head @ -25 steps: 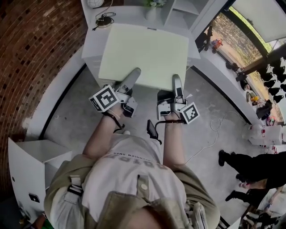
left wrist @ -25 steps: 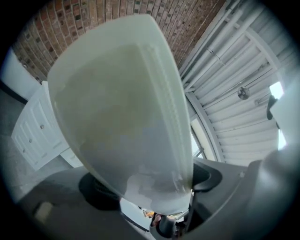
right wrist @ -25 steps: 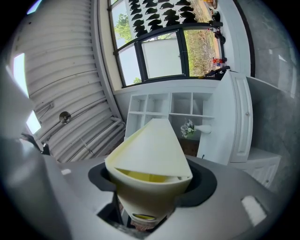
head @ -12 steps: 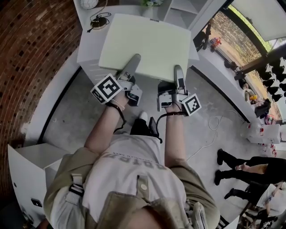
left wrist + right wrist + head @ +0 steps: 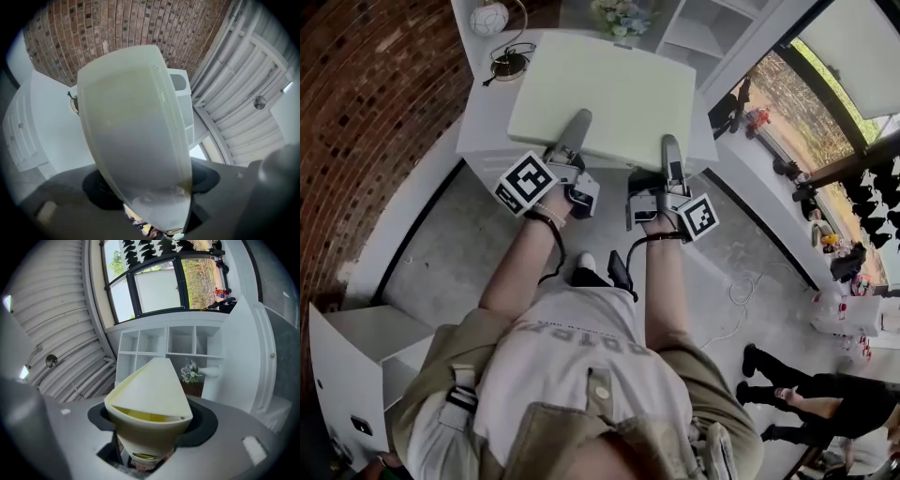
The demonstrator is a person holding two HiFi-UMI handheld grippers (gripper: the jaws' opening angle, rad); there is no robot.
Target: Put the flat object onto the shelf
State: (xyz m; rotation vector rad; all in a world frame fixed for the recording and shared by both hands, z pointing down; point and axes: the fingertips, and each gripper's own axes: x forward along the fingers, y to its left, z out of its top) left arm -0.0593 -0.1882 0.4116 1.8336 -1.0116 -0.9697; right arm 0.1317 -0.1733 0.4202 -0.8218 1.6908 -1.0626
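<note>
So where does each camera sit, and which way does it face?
Head view: on the person's head, facing steeply down; shows chest, both arms, left tongs, right tongs clamping the panel.
Left gripper view: rides the left tongs, facing up along the panel to the brick wall; only its jaws show, just closing further on the panel.
Right gripper view: rides the right tongs, facing the cubby shelf; only its jaws show.
Shared: all three see the panel.
</note>
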